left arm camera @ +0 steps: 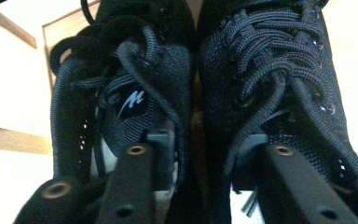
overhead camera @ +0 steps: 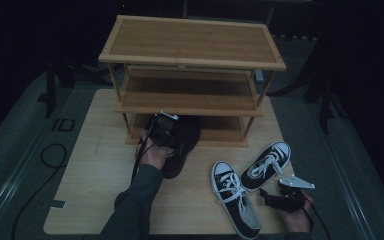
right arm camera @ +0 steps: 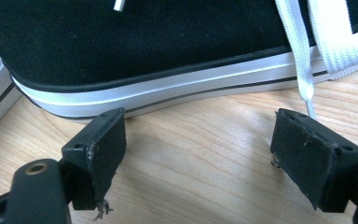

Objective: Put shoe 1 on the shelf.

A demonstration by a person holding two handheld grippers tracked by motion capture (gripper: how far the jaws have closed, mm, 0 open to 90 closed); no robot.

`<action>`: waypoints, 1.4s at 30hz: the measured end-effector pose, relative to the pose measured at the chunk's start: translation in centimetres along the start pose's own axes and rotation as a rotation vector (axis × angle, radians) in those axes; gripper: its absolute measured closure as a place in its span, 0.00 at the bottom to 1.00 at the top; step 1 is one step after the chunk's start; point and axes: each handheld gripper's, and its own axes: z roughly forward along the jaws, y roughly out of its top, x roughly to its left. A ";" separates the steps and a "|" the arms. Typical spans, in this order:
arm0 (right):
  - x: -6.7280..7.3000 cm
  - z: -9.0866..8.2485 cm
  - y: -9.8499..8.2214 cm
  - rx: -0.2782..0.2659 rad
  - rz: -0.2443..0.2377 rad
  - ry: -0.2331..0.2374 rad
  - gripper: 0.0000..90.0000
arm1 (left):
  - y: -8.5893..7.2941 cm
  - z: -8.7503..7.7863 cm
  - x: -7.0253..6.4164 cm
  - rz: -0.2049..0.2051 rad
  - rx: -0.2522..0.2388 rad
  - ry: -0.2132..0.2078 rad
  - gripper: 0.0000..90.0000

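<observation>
Two black knit shoes (left arm camera: pixel 191 93) lie side by side at the left gripper (left arm camera: pixel 205 158), one on each half of its own view, their inner sides touching at the middle of the frame. Its jaws are spread, one jaw tip resting inside the collar of each shoe, with the two touching inner walls standing between them; whether the pads press those walls I cannot tell. In the high view, left of centre, that left gripper (overhead camera: pixel 164 131) sits on top of the dark pair (overhead camera: pixel 184 145), whose toes point under the bottom shelf of a wooden rack (overhead camera: pixel 190 65) at the upper middle of the frame. Right of centre on the pale wooden table (overhead camera: pixel 95 165) lie two black-and-white canvas sneakers (overhead camera: pixel 237 197), one near the lower edge, the other angled toward the right. At the lower right the right gripper (overhead camera: pixel 270 199) rests low beside them. Its own view shows its jaws wide apart and empty above the wood grain (right arm camera: pixel 196 154), with a sneaker's white sole (right arm camera: pixel 168 88) across the upper frame just beyond the left-hand jaw tip.
</observation>
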 end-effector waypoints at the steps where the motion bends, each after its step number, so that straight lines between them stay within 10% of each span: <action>1: 0.0 0.0 0.0 0.000 0.000 0.000 0.20 | 0.0 -0.2 0.0 0.002 -0.004 -0.004 0.69; 12: 0.0 0.0 0.0 0.000 0.000 0.000 0.20 | -0.8 -3.8 1.2 0.058 -0.097 -0.070 0.57; 25: 0.0 0.0 0.0 0.000 0.000 0.000 0.20 | -3.2 -6.9 2.9 0.100 -0.158 -0.232 1.00; 42: 0.0 0.0 0.0 -0.001 -0.002 0.000 0.20 | -7.7 -6.0 3.7 0.091 -0.125 -0.277 1.00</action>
